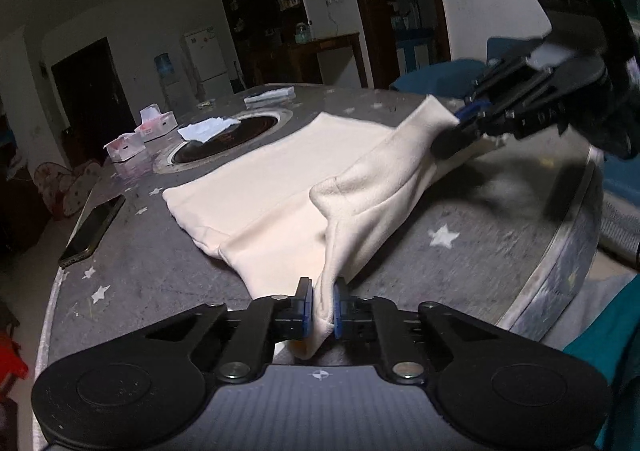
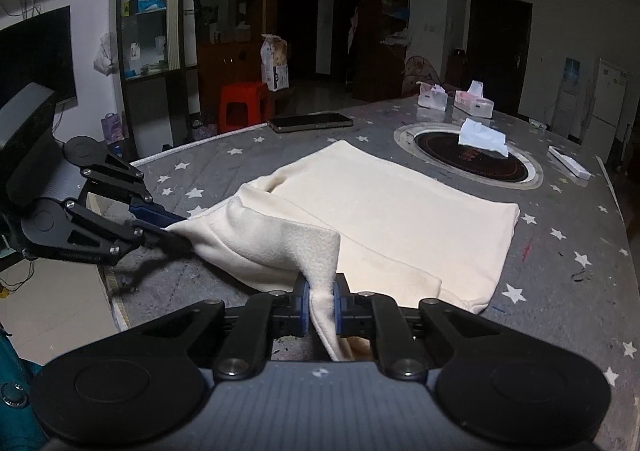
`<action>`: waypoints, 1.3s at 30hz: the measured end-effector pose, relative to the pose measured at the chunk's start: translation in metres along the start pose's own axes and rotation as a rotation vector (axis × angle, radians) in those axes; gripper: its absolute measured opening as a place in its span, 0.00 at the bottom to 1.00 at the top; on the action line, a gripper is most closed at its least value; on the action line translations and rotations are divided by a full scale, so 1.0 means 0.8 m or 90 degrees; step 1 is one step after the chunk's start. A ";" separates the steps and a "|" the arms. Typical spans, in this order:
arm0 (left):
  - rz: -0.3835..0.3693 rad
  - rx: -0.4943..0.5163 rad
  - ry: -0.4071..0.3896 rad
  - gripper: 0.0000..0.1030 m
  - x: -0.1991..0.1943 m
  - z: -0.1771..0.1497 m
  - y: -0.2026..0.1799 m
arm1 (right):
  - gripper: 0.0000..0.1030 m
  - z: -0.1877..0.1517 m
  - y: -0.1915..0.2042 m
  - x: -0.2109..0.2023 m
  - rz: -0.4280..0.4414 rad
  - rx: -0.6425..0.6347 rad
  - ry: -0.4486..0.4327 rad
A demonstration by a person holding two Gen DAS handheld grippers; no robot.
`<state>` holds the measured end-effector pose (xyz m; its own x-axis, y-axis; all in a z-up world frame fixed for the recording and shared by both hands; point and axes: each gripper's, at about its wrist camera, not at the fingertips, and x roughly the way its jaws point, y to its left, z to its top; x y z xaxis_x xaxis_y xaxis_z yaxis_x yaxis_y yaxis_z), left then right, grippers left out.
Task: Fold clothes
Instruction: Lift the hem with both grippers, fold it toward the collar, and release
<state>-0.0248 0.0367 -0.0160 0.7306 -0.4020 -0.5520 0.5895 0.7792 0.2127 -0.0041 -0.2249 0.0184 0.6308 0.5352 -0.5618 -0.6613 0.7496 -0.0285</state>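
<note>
A cream garment (image 1: 272, 187) lies partly folded on the grey star-patterned table (image 1: 460, 263); it also shows in the right wrist view (image 2: 392, 219). My left gripper (image 1: 323, 309) is shut on the garment's near edge, lifted a little off the table; it appears at the left of the right wrist view (image 2: 170, 229). My right gripper (image 2: 321, 309) is shut on another part of the same near edge; it shows at the right of the left wrist view (image 1: 460, 131). The cloth between the two grippers hangs in loose folds.
A round dark burner inset (image 2: 470, 161) with a white tissue (image 2: 482, 137) on it sits beyond the garment. A phone (image 2: 310, 122) lies at the table's far side, tissue boxes (image 2: 474, 101) beyond. The table edge (image 1: 560, 247) is close by. A red stool (image 2: 242, 105) stands on the floor.
</note>
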 end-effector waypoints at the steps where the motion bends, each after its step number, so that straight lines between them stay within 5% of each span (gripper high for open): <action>1: -0.004 -0.004 -0.006 0.10 -0.004 0.002 0.001 | 0.09 0.000 0.001 -0.003 0.000 -0.001 -0.004; 14: -0.100 -0.020 -0.054 0.09 -0.106 0.018 -0.017 | 0.09 0.008 0.029 -0.105 0.041 -0.026 -0.035; 18: -0.089 -0.032 -0.074 0.09 -0.116 0.030 -0.011 | 0.09 0.022 0.030 -0.121 0.045 -0.025 -0.038; 32: -0.019 -0.061 -0.014 0.09 0.043 0.088 0.067 | 0.09 0.078 -0.058 -0.001 -0.015 -0.008 0.002; 39: 0.005 -0.088 0.045 0.09 0.128 0.087 0.087 | 0.09 0.060 -0.094 0.078 -0.059 0.041 0.048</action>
<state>0.1147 0.0163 -0.0016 0.7063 -0.3648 -0.6067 0.5274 0.8428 0.1073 0.1043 -0.2294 0.0255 0.6537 0.4342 -0.6198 -0.5734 0.8187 -0.0312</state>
